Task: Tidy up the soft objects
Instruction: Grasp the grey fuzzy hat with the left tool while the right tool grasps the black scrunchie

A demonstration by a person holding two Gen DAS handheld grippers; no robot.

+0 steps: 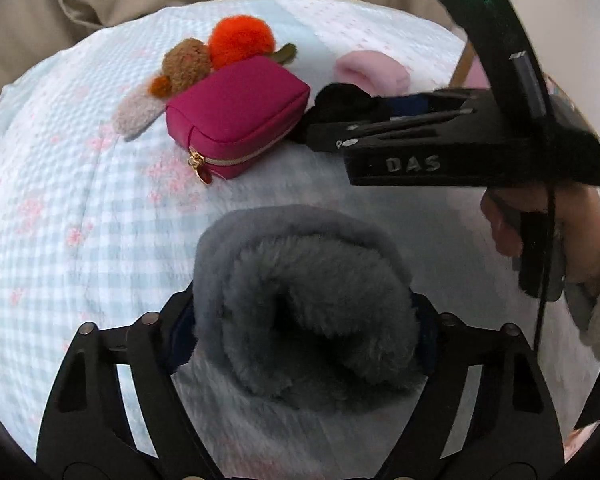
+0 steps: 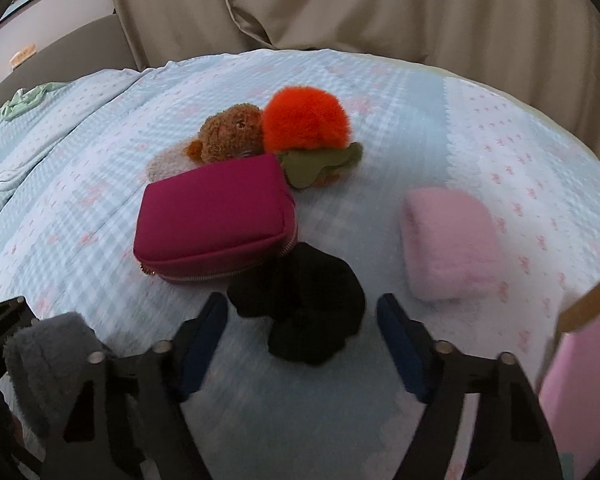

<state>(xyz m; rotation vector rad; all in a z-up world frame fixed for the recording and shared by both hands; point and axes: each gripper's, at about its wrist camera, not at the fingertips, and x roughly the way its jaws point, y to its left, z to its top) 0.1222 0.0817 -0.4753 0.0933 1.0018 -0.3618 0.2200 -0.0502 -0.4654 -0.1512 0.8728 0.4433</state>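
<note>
A: What is held by the left claw?

B: A rolled grey fleece is clamped between its blue pads, the roll's open end turned toward the camera, above the checked bedspread.

A: And the right claw?

B: It is spread wide, with nothing gripped. A black furry bundle is seen lying on the bedspread between the two fingers; contact with either pad cannot be confirmed.

A: How crowded is that spot?

B: The bundle is pressed against the near corner of a magenta zip pouch. Behind the pouch, a brown teddy and an orange pompom with a green felt leaf are packed together, touching the pouch's far edge. A beige fuzzy piece is tucked at the pouch's left.

A: Where is free room left?

B: A bare strip is left between the bundle and a folded pink cloth to the right. Wide bare bedding is seen to the left of the pouch. The far edge of the bed is bounded by a tan curtain, and a pink box edge is seen at the lower right.
</note>
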